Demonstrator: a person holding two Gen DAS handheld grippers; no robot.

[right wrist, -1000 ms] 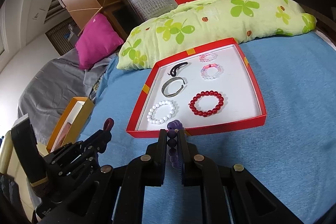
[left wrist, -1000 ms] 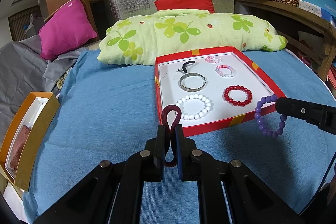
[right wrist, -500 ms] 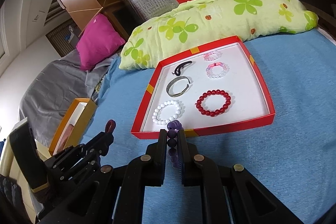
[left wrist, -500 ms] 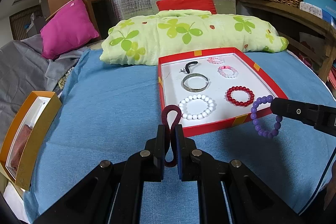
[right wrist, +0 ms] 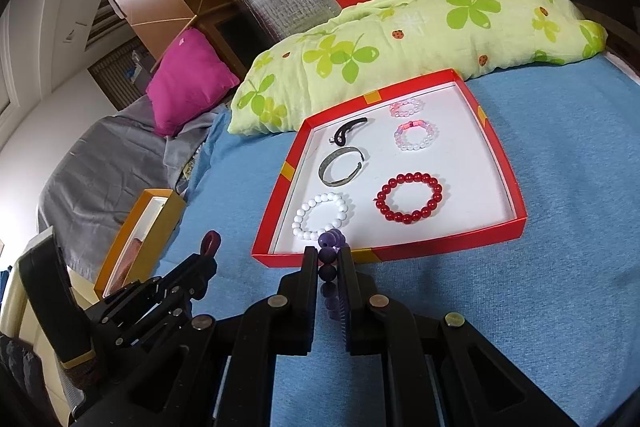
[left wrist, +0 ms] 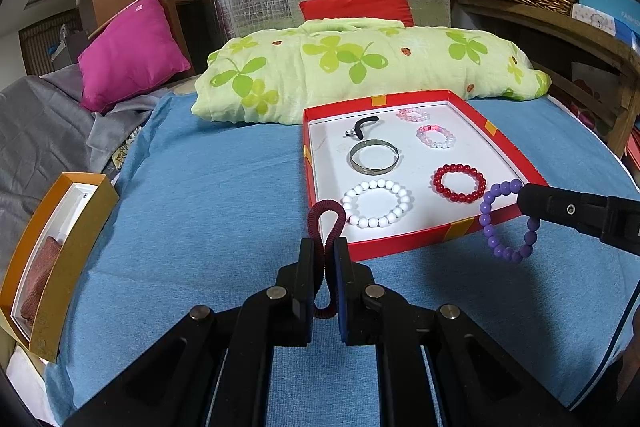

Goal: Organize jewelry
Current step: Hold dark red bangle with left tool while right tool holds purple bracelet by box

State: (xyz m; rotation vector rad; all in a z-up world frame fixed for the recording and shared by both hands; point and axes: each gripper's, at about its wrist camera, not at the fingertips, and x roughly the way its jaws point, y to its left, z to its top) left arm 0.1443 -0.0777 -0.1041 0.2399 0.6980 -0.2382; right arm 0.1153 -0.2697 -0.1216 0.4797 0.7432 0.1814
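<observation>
Your left gripper (left wrist: 324, 247) jaws clamp a ribbed maroon loop (left wrist: 326, 227). Your right gripper (right wrist: 328, 259) jaws pinch a purple bead bracelet (left wrist: 506, 223), short of the red tray (right wrist: 400, 253).

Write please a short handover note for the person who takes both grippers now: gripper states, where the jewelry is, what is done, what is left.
Left gripper: shut on the dark red coiled band, held above the blue bedcover, short of the tray.
Right gripper: shut on the purple bead bracelet, hanging at the red tray near edge.
Done: six pieces lie in the tray, among them the white bead bracelet, red bead bracelet and metal bangle.
Left: place both held pieces in free tray space.
</observation>
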